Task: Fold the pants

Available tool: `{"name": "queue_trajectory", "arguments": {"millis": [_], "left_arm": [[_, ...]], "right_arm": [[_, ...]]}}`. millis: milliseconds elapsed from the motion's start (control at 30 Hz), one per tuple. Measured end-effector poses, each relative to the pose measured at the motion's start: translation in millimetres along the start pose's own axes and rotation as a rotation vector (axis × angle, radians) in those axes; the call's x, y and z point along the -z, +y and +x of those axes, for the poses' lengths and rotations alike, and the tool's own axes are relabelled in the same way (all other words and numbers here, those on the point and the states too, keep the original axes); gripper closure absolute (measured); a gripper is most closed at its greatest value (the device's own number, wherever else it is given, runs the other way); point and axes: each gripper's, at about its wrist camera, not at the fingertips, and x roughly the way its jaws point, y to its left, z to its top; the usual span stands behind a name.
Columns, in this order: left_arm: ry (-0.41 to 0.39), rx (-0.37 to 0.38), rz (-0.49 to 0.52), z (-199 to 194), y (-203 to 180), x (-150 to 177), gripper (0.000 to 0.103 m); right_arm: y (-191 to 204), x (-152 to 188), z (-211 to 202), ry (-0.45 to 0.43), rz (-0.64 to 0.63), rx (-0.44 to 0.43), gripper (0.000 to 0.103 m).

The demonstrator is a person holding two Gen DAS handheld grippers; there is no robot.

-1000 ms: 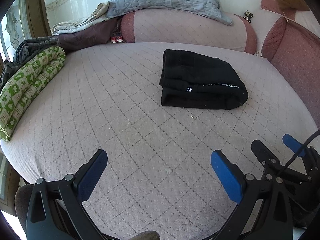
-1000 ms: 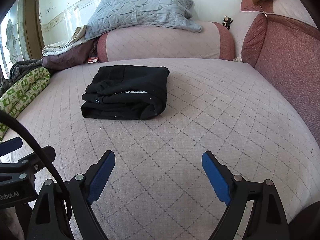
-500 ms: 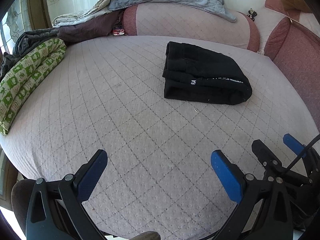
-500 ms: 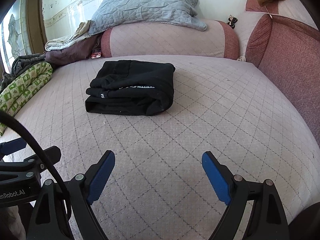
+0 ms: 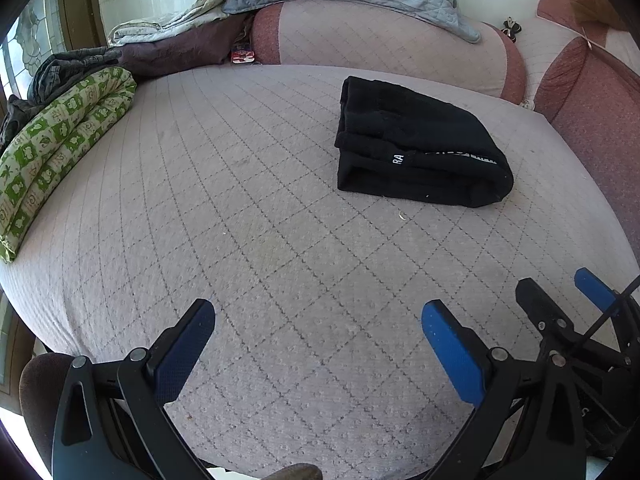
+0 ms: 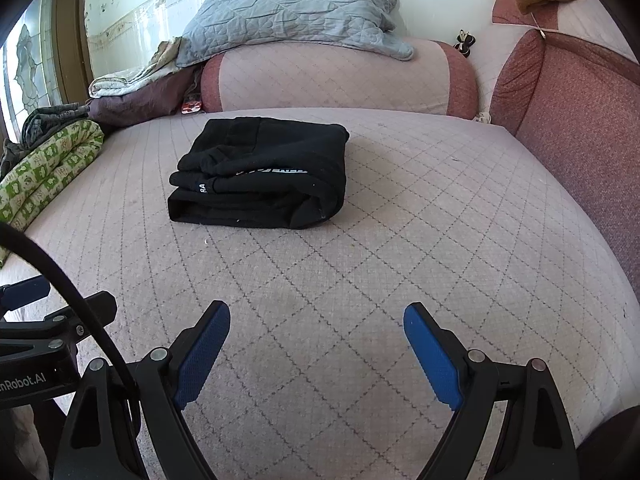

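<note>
Both cameras slightly nearer the folded pants [image 5: 420, 144]

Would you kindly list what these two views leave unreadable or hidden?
- White lettering on the black pants: too small and creased in both views; only "RA" reads.
- Small red item by the bolster: half hidden behind bedding.
- Right gripper in the left view: partly cut off by the edge.

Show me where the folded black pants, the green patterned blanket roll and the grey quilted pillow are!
folded black pants [image 6: 264, 172]: right wrist view, middle of the top layer.
green patterned blanket roll [image 5: 60, 144]: left wrist view, middle of the roll.
grey quilted pillow [image 6: 296, 12]: right wrist view, centre of its quilted face.
</note>
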Motion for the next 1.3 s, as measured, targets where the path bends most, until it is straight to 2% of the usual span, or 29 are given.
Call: {"name": "queue_trajectory", "arguments": {"millis": [733,1300], "left_arm": [[0.060,0.008,-0.052,17.7,17.1,0.2,0.000],[0.052,-0.003,-0.069,18.9,20.9,1.8,0.000]], "right_arm": [[8.0,-3.5,-1.4,0.009,-0.027,-0.002,0.011],[19.5,-5.9,0.0,0.010,-0.061,-0.019,0.011]]}}
